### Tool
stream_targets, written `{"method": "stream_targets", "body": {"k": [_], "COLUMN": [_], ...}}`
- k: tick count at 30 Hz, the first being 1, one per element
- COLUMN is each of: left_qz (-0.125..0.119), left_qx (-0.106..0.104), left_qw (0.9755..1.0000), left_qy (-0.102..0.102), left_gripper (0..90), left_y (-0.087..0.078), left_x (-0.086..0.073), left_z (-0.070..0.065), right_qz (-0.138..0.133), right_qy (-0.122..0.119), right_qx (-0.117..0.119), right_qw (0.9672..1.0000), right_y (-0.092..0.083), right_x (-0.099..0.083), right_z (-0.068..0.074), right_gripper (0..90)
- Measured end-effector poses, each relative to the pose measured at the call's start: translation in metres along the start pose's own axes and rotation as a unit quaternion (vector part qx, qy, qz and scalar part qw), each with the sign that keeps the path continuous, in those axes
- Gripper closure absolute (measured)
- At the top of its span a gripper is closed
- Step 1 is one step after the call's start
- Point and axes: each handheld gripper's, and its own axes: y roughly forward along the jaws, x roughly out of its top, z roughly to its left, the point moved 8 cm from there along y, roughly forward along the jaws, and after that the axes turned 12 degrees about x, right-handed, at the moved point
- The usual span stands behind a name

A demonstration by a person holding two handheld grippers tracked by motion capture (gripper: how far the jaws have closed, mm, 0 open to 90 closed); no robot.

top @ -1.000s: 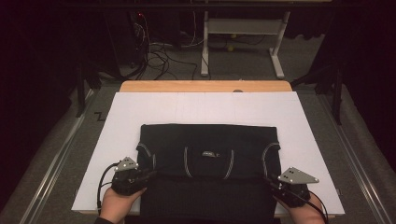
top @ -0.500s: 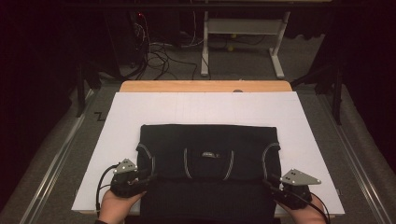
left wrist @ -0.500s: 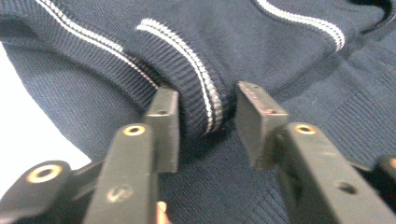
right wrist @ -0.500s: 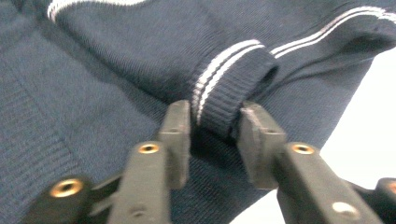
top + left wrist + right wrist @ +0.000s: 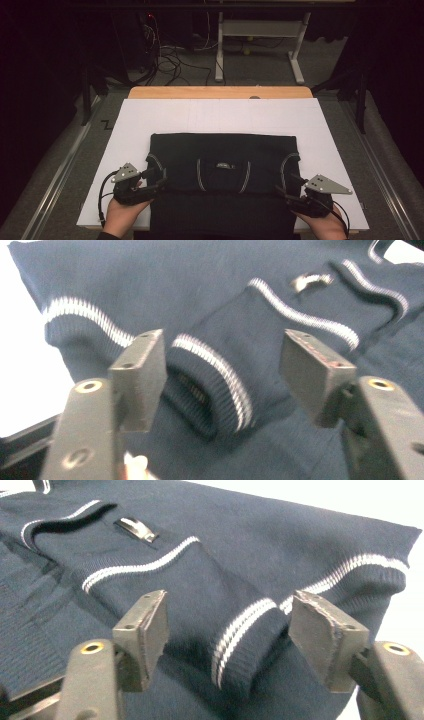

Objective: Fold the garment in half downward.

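Note:
A dark navy sweater (image 5: 222, 150) with white stripes lies folded on a white sheet (image 5: 150, 120). My left gripper (image 5: 160, 177) is at the sweater's left edge. Its jaws have just been opening, and in the left gripper view (image 5: 222, 347) they stand apart around a striped sleeve cuff (image 5: 210, 385) without pressing it. My right gripper (image 5: 285, 187) is at the sweater's right edge. Its jaws have also just been opening, and in the right gripper view (image 5: 227, 607) the other striped cuff (image 5: 245, 630) lies loose between them. A hand holds each gripper at the table's near edge.
The sheet covers a wooden table (image 5: 220, 92). Metal rails (image 5: 55, 170) run along both sides. Behind the table are a white desk frame (image 5: 220, 55) and loose cables (image 5: 170, 60) on the floor. Bare sheet lies beyond the sweater.
Both grippers' jaws have spread apart and let go of the sleeve cuffs. The hands have stayed where they were.

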Motion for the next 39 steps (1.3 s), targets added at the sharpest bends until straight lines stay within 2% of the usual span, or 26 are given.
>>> {"method": "stream_targets", "body": {"k": [3, 7, 11, 13, 16, 18, 19, 24, 29, 33, 39], "left_qz": [-0.005, 0.007, 0.018, 0.021, 0.025, 0.029, 0.032, 0.04, 0.065, 0.077, 0.094], "left_qx": [-0.01, -0.02, -0.01, -0.009, -0.008, -0.003, -0.006, -0.005, -0.008, -0.018, -0.021], "left_qw": [0.9999, 0.9997, 0.9993, 0.9992, 0.9992, 0.9992, 0.9992, 0.9988, 0.997, 0.9965, 0.9951], "left_qy": [0.003, 0.014, 0.029, 0.031, 0.031, 0.028, 0.025, 0.028, 0.04, 0.026, 0.022], "left_gripper": [26.4, 20.2, 14.3, 12.2, 9.7, 2.2, 0.0, 0.0, 0.0, 0.0, 0.0], "left_y": [0.003, 0.014, 0.026, 0.032, 0.039, 0.044, 0.046, 0.055, 0.068, 0.078, 0.094], "left_x": [0.008, 0.017, 0.027, 0.031, 0.036, 0.039, 0.041, 0.049, 0.054, 0.06, 0.063], "left_z": [-0.005, -0.012, -0.02, -0.023, -0.026, -0.026, -0.027, -0.028, -0.032, -0.035, -0.044], "right_qz": [-0.003, 0.002, 0.001, 0.005, 0.013, 0.019, 0.018, 0.02, 0.025, 0.035, 0.058], "right_qy": [-0.005, 0.002, 0.003, 0.006, 0.01, 0.008, 0.01, 0.013, 0.013, 0.013, 0.011], "right_qx": [0.002, 0.007, 0.006, 0.018, 0.015, 0.01, 0.011, 0.01, 0.011, 0.008, 0.009], "right_qw": [1.0, 1.0, 1.0, 0.9998, 0.9998, 0.9997, 0.9997, 0.9997, 0.9995, 0.9993, 0.9982], "right_y": [0.006, 0.017, 0.029, 0.036, 0.043, 0.047, 0.049, 0.055, 0.062, 0.07, 0.084], "right_x": [0.008, 0.018, 0.029, 0.034, 0.038, 0.041, 0.042, 0.047, 0.054, 0.058, 0.06], "right_z": [0.0, -0.003, -0.005, -0.004, -0.004, -0.006, -0.006, -0.008, -0.009, -0.009, -0.008], "right_gripper": [28.4, 22.7, 14.7, 11.1, 3.9, 0.6, 0.2, 0.3, 2.3, 3.8, 12.3]}}
